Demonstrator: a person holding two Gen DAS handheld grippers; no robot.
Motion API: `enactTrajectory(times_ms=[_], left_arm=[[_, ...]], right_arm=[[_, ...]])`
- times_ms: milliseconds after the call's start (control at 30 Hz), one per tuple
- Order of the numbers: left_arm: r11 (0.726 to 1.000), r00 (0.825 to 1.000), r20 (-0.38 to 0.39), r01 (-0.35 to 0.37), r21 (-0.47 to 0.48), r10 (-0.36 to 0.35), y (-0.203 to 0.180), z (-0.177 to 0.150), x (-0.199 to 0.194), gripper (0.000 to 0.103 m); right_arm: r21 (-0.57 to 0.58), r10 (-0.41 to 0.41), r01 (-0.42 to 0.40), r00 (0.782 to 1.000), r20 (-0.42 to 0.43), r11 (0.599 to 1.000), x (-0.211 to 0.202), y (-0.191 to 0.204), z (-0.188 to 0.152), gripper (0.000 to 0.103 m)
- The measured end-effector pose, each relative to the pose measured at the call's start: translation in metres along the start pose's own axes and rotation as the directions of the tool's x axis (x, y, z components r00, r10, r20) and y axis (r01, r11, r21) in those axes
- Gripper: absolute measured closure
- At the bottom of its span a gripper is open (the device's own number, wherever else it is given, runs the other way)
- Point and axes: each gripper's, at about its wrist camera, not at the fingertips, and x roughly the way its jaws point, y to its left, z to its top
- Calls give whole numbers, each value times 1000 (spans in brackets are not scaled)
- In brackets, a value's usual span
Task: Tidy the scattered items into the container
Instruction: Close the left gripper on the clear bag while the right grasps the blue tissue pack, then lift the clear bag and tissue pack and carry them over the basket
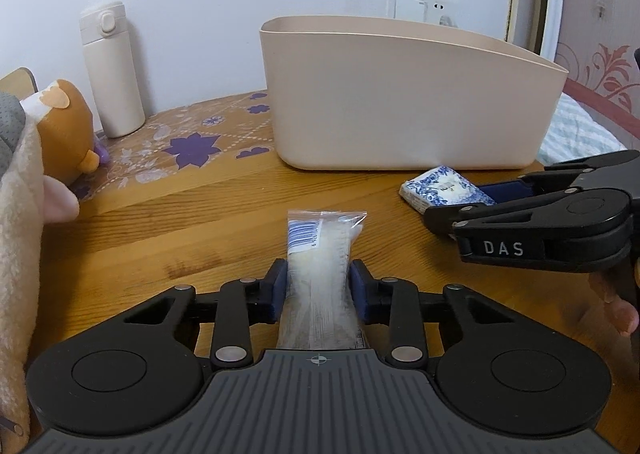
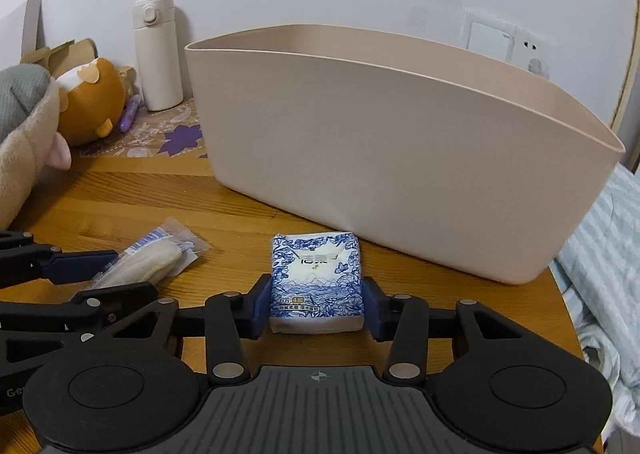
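Your left gripper (image 1: 318,286) clamps the clear packet (image 1: 320,254) on the table (image 1: 160,238); your right gripper (image 2: 314,304) grips the tissue pack (image 2: 316,282) (both near the container (image 2: 400,157)).

A white flask (image 1: 110,69) stands upright on the tabletop (image 1: 160,230) at ten o'clock, on a mat with purple flowers (image 1: 192,141). An orange plush toy (image 1: 66,125) lies at nine o'clock, a beige plush (image 2: 24,173) beside it. A wall socket (image 1: 420,7) shows at one o'clock, striped bedding (image 2: 600,254) at three.
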Motion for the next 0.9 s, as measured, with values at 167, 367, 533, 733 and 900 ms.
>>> enactTrajectory(times_ms=[167,367,533,733,900], left_arm=[[1000,1000,-6,0,-6,0,1,1,-3,71],[1000,1000,2,10,-4,-10,-3,5,-9,72],[1000,999,22,22,-11,-22,-9,11,-19,72],[1000,998,61,24,-17,-23,-11,24,-35,72],[1000,995,99,13,6,-13,-14,38,-48,72]], right_arm=[[25,-4,4,1000,3,1000,-5,-6,-4,60],[42,10,-12,999,30,999,-20,-13,-4,60],[38,21,-23,997,68,999,-40,-17,-1,60],[16,25,-28,991,130,999,-71,-21,4,60],[23,26,-31,983,184,999,-93,-29,13,60]])
